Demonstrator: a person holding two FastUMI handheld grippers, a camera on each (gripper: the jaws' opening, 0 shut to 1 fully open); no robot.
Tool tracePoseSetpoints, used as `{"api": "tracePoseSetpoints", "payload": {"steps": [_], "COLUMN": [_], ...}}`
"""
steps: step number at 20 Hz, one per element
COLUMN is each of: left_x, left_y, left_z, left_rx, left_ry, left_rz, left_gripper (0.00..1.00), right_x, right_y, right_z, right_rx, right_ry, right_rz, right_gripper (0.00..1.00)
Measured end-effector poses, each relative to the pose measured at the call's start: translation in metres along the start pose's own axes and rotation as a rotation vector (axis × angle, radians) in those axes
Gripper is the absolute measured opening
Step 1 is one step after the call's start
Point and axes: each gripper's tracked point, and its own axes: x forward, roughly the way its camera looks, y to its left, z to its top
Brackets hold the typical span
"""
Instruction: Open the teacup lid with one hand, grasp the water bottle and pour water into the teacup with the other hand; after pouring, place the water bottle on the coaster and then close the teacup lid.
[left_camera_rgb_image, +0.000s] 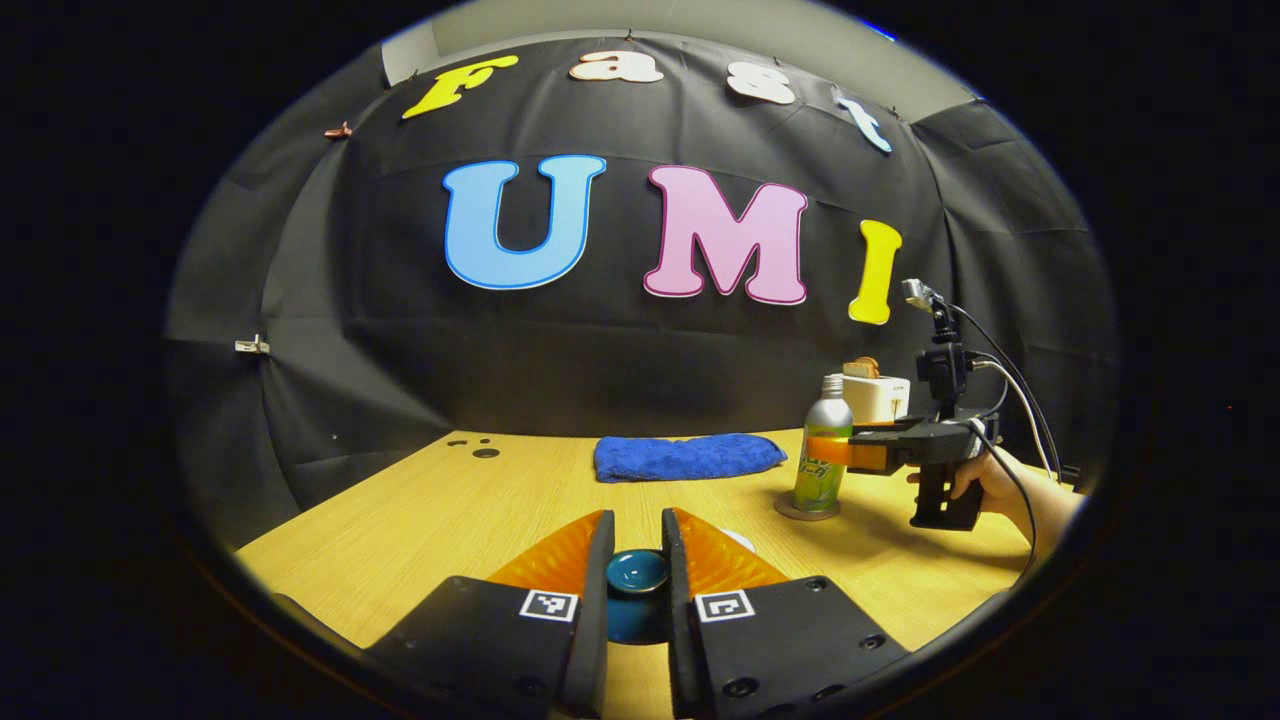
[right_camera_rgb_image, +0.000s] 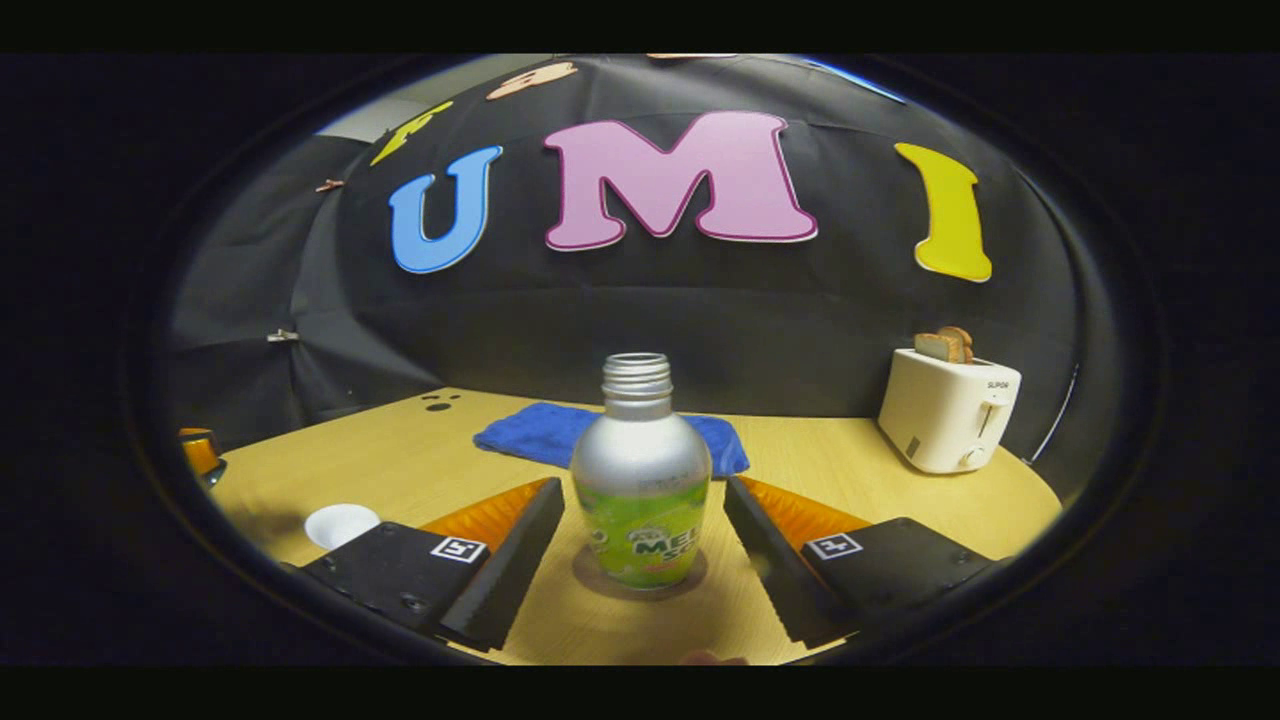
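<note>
Left gripper (left_camera_rgb_image: 636, 572) pinches the teal teacup lid (left_camera_rgb_image: 637, 573); right gripper (right_camera_rgb_image: 640, 540) stands apart around the water bottle (right_camera_rgb_image: 640, 480) on its coaster (right_camera_rgb_image: 590, 580). Snagging would topple that open bottle.

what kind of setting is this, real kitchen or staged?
Likely a staged recording booth, not a real kitchen: black cloth hangs as the backdrop behind a wooden table, which holds a few household props, a toaster with bread in it, a blue towel and a water bottle.
</note>
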Motion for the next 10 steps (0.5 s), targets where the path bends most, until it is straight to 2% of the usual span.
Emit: {"api": "tracePoseSetpoints", "payload": {"steps": [3,10], "left_x": [0.006,0.061], "left_y": [-0.009,-0.042], "left_z": [0.001,-0.01], "left_rx": [-0.008,-0.074], "left_ry": [-0.005,0.022], "left_rz": [-0.014,-0.08], "left_gripper": [0.31,0.29], "right_x": [-0.025,-0.083], "right_y": [0.01,0.019], "right_z": [0.0,0.007], "right_rx": [-0.002,-0.004], "right_ry": [-0.018,-0.06], "right_rz": [0.023,0.03], "right_gripper": [1.0,1.0]}}
